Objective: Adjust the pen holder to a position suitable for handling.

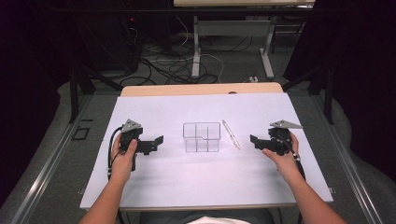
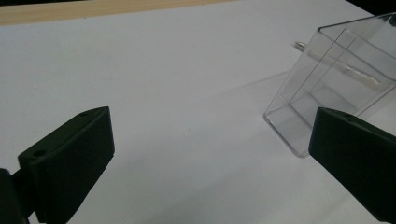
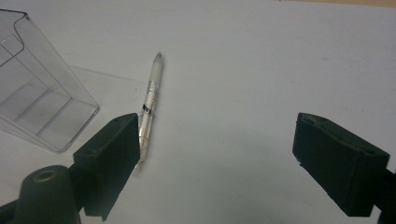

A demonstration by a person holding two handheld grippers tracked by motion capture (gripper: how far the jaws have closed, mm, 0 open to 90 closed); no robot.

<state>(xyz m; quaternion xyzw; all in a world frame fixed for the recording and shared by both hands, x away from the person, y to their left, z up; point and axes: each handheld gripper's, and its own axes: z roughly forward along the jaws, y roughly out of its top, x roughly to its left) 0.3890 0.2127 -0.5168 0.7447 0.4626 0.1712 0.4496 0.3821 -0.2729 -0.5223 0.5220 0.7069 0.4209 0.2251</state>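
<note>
Black right gripper (image 3: 217, 154) hovers wide open, one jaw hiding the slim clear plastic pen's (image 3: 150, 102) end beside the clear divided plastic box (image 1: 201, 136), left gripper (image 2: 205, 158) likewise agape.

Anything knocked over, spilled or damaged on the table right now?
Nothing stands out. The clear divided box stands upright mid-table, the pen lies flat beside it, apart from it. Both claws, left and right, are open and holding nothing.
</note>
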